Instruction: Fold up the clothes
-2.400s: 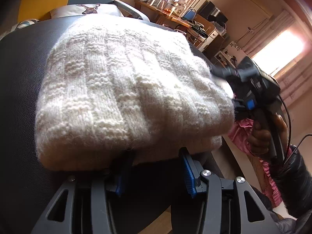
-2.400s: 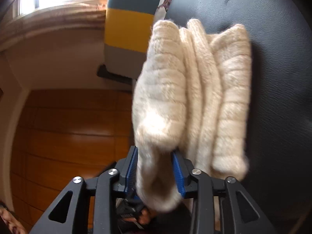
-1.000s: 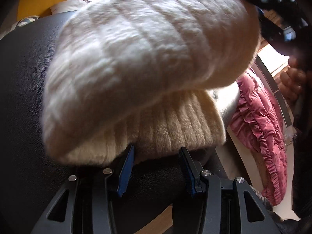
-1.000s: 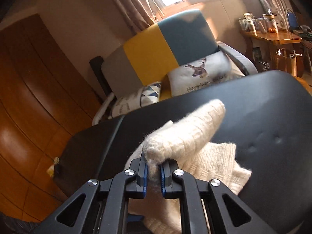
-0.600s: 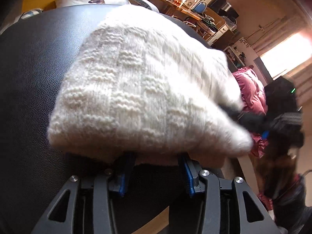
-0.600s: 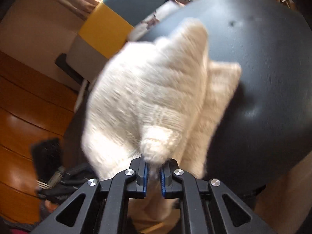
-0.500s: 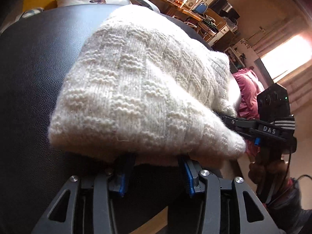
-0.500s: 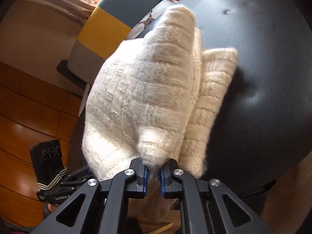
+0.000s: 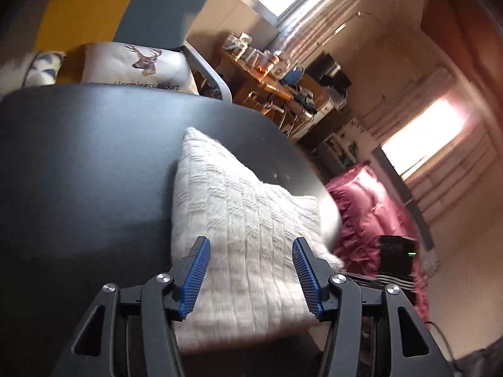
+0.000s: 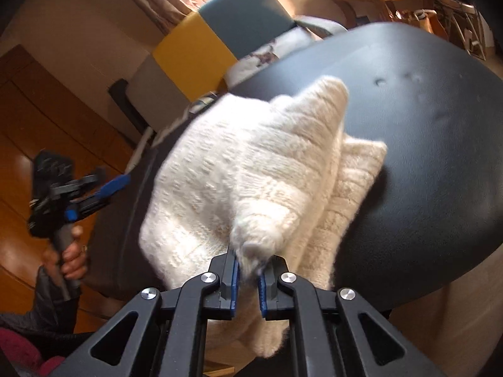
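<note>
Garment: a cream-white chunky knitted sweater point(image 9: 239, 229) is lying folded into a thick bundle on the black leather-look padded tabletop point(image 9: 94, 163), near its front edge, with one ribbed layer showing beneath the upper panel in the right wrist view.

Right gripper: the right gripper point(image 10: 248, 278) is pinching a small tuft at the near corner of the top layer; its blue-padded jaws are clenched on the wool, nearly touching each other.

Left gripper: the left gripper point(image 9: 250, 275) is hovering just off the near end of the bundle; its jaws are standing wide apart, released, with nothing between them. In the right wrist view it is sitting beside the edge of the tabletop, apart from the knit.

Progress: judging from the stacked layers, the folding is looking mostly done; the bundle is compact, though its edges are lying slightly uneven.

Remaining: letting go of the pinched corner and perhaps squaring the layers are looking like the steps left.

Surroundings: a pink ruffled quilted garment point(image 9: 374, 207) is lying beyond the tabletop, possibly waiting its turn; a yellow, grey and blue armchair point(image 10: 201, 47) is standing behind.
</note>
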Available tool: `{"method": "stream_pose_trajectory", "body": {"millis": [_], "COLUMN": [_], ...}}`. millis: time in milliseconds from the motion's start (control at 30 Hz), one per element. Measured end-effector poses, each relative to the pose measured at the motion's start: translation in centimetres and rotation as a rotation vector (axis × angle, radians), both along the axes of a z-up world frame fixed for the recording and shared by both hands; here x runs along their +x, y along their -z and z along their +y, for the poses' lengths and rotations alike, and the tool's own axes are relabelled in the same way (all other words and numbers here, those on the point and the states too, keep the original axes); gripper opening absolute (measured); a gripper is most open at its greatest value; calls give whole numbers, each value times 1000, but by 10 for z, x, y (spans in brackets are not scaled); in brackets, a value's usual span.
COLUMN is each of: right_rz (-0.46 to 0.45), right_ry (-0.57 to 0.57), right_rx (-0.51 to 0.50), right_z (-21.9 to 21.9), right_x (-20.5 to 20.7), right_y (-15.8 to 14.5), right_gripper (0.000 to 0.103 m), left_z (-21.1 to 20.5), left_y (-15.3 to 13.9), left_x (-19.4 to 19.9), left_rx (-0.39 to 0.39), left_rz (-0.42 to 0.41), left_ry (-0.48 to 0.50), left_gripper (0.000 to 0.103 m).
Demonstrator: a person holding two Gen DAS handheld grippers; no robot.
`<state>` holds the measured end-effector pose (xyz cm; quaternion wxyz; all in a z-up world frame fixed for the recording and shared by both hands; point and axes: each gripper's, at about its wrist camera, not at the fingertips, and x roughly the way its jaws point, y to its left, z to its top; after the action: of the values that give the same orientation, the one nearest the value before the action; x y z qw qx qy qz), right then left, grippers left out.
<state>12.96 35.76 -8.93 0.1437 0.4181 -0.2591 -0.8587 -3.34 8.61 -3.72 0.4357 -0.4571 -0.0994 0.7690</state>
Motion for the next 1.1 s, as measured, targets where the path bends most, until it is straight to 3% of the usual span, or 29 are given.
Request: {"method": "stream_pose_trajectory", "body": {"millis": [100,200,233,300,367,467,567,633,733,867,933,967,1100], "right_rz": [-48,-277,-318,-296,-188,-18,72,97,21,-115,-175,-163,-33], "right_ry": [-78,-101,-81,-25,47,140,206,220,218,147,79,57,-8], "right_rx": [45,267,274,159,65,-107,-346,-434,-462,-453,-371,-315,-138], "right_z": [0,-2,3,19,37,67,91,96,92,84,67,60,45], "right_x": [7,11,15,29,40,45,28,4,-42,-82,-99,-102,-90], "right_y": [8,62,76,83,57,19,11,16,36,59,61,53,-2], "right_gripper": [8,4,4,4,9,34,50,54,60,60,45,23,16], "left_z": [37,54,57,61,60,61,62,61,57,52,58,58,43], "left_y": [17,38,43,48,48,45,40,42,43,46,48,47,24], "left_x": [-5,14,21,34,42,45,52,56,57,62,67,68,75], "left_rx": [-103,-197,-215,-247,-266,-273,-270,-272,-254,-259,-250,-249,-116], "left_rz": [9,48,62,90,118,135,155,161,152,156,147,150,175], "left_ry": [111,165,178,209,237,234,263,272,269,287,284,270,221], "left_gripper": [54,54,54,54,54,54,54,54,54,55,55,55,55]}}
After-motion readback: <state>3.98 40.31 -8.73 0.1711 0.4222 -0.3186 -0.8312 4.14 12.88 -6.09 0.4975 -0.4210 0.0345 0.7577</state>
